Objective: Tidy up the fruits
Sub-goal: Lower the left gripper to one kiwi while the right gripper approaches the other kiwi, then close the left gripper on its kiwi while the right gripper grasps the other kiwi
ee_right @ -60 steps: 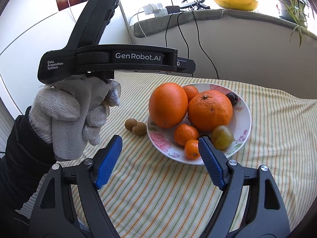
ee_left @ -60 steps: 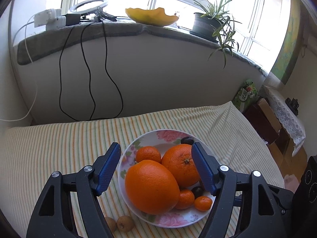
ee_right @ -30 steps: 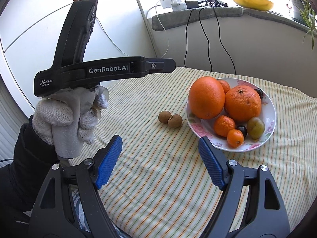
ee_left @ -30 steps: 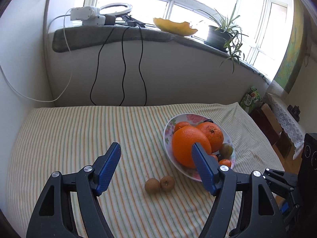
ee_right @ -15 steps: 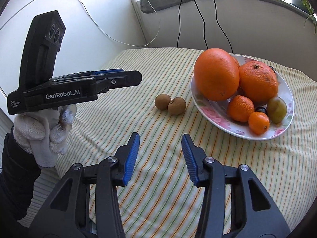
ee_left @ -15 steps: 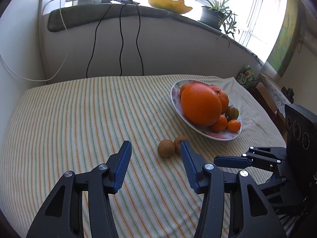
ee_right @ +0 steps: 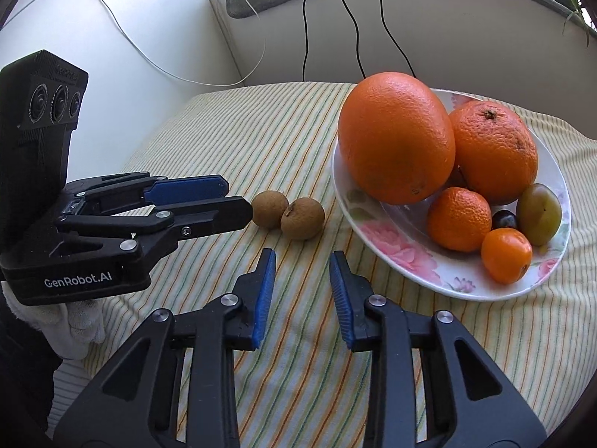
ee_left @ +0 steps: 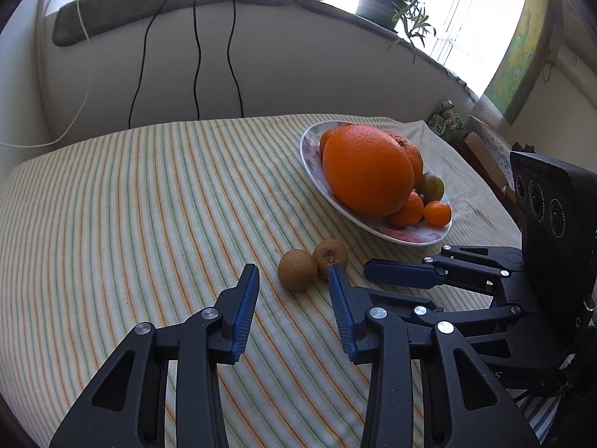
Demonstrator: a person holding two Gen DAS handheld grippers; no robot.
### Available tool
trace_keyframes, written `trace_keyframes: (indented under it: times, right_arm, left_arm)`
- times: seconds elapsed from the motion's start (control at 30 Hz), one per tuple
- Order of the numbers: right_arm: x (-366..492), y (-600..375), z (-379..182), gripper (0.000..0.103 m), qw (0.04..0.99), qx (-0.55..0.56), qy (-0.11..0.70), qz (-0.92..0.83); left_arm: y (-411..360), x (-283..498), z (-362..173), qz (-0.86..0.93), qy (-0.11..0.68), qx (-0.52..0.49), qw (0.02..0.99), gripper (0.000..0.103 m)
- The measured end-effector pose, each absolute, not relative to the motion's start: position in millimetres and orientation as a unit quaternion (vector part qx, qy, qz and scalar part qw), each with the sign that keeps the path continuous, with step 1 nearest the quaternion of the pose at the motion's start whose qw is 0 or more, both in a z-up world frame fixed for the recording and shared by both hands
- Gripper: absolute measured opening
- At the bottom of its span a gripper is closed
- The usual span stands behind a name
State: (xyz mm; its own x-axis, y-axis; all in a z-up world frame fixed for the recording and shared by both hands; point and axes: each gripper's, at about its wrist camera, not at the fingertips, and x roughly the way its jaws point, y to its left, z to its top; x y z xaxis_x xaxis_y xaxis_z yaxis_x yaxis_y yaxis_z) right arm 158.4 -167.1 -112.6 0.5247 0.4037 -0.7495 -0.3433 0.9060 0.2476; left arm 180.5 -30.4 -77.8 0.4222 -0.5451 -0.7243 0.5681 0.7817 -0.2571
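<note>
A grey stone windowsill (ee_left: 179, 3) with black cables (ee_left: 197, 56) hanging from it runs behind the bench (ee_left: 149, 194), which I see covered in a cream cloth with green and orange stripes. On the cloth sits a white shallow plate with pink flowers (ee_right: 403, 257), holding 1 very large smooth orange (ee_right: 397, 138), 1 rougher orange with a stem scar (ee_right: 494, 149) touching it, 2 small mandarins (ee_right: 459, 218), a green plum (ee_right: 541, 214) and a small dark berry (ee_right: 504, 219) between the plum and the mandarins.

Just beside the plate, 2 small brown round longans (ee_left: 298, 268) lie touching each other on the cloth. My left tongs (ee_left: 294, 276) are parted to a narrow gap, low over the cloth, with the nearer longan just ahead of the tips and the right blue-padded fingertip (ee_left: 335, 280) close against the second longan (ee_left: 330, 255); from the right wrist view the left tongs (ee_right: 238, 201) seem to reach the first longan (ee_right: 269, 209), though I cannot tell whether they touch it. My right tongs (ee_right: 303, 261) are also narrowly parted and hold nothing, hovering near the second longan (ee_right: 302, 218). A white knitted glove (ee_right: 74, 321) shows under the left tool.
</note>
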Motion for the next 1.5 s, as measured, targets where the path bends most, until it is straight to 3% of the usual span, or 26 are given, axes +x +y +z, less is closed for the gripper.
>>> trace_keyframes:
  times: [0.3,0.57,1.5]
  right_arm:
    - [167.4,-155.8,-113.3,0.032,0.877,0.017,0.435,0.204]
    - [173.1,-147.9,-112.2,0.031,0.882,0.006,0.430,0.192]
    - [174.6,-120.3,-111.5,0.026,0.885,-0.050,0.428,0.175]
  left_arm:
    - [-35.5,190.6,-86.0,-0.340,0.438,0.014,0.832,0.034]
    - [-30.8,195.1,-87.6,-0.343,0.439,0.008,0.830,0.023]
    - [-18.5,193.7,-84.2,-0.326,0.423,0.007,0.846,0.016]
